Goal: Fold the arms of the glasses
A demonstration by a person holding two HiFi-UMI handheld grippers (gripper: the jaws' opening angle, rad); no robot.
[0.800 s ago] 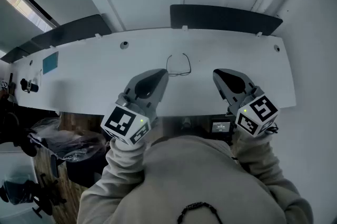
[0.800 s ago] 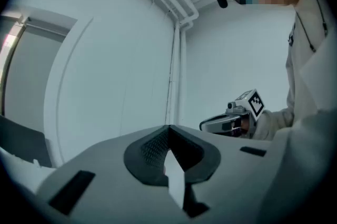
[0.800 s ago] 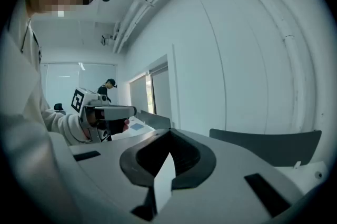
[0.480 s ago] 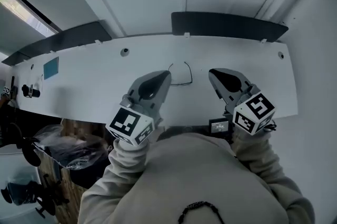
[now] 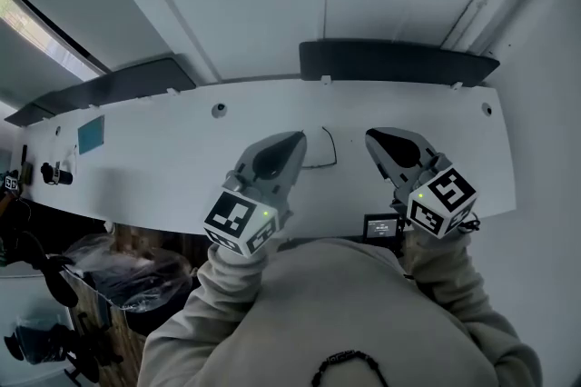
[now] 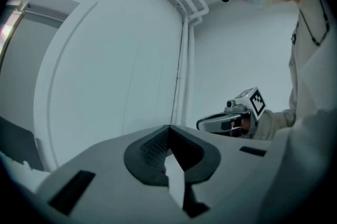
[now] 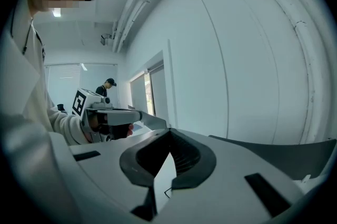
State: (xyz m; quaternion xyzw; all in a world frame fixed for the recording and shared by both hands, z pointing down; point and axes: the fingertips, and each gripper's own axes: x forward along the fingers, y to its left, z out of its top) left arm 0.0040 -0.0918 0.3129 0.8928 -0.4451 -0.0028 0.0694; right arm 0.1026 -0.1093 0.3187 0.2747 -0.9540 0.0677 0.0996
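The glasses [image 5: 333, 153], a thin wire frame, lie mid-frame on the white table [image 5: 163, 149], partly behind the left gripper [image 5: 296, 142]. Judged light, springy and fragile; best taken at each arm near its hinge. The left gripper and the right gripper [image 5: 376, 138] are both closed and empty.

A long white tabletop [image 5: 172, 163] runs across the head view, slanting slightly, its near edge just ahead of the person. Near the middle the glasses [image 5: 324, 151] lie flat on it, a thin dark wire frame of which only part shows. Well to the left lies a small teal card [image 5: 91, 133], and further left, near the end, stands a small dark object [image 5: 53, 173] too small to identify. Two round holes [image 5: 219, 110] sit towards the back. Dark panels [image 5: 399, 63] stand along the far edge.
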